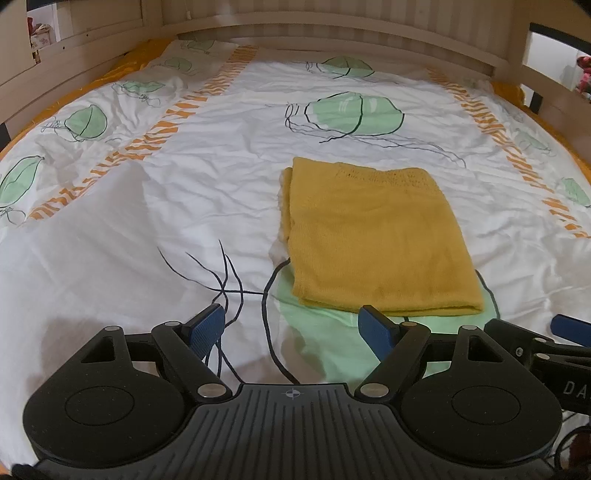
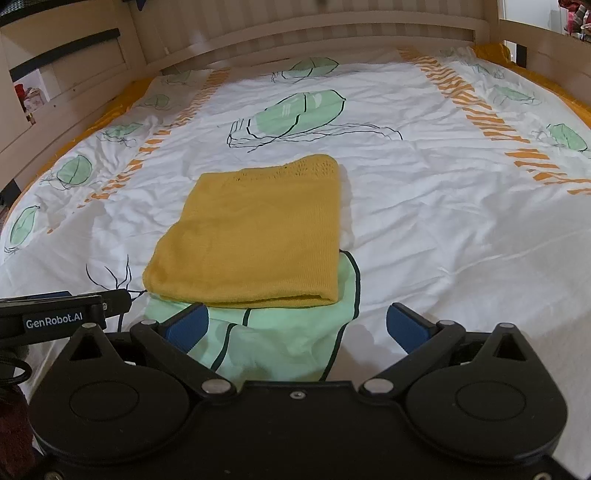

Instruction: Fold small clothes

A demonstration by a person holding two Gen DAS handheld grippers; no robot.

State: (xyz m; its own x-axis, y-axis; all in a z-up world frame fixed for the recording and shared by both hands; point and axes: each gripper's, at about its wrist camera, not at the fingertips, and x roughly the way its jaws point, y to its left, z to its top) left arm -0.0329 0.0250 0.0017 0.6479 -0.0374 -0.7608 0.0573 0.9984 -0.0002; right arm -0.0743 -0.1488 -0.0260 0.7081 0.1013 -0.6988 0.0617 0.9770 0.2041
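A mustard-yellow knitted garment (image 1: 373,240) lies folded into a neat rectangle on the bed, and it also shows in the right wrist view (image 2: 255,236). My left gripper (image 1: 291,328) is open and empty, just short of the garment's near edge and to its left. My right gripper (image 2: 299,326) is open and empty, just short of the near edge, slightly to its right. The right gripper's tip (image 1: 569,326) shows at the right edge of the left wrist view. The left gripper's body (image 2: 62,314) shows at the left of the right wrist view.
The bed is covered by a white sheet (image 1: 147,221) printed with green leaves and orange stripes. A wooden headboard (image 1: 332,33) and side rails (image 2: 74,99) surround the bed. Shelves with small objects (image 1: 37,37) stand beyond the left rail.
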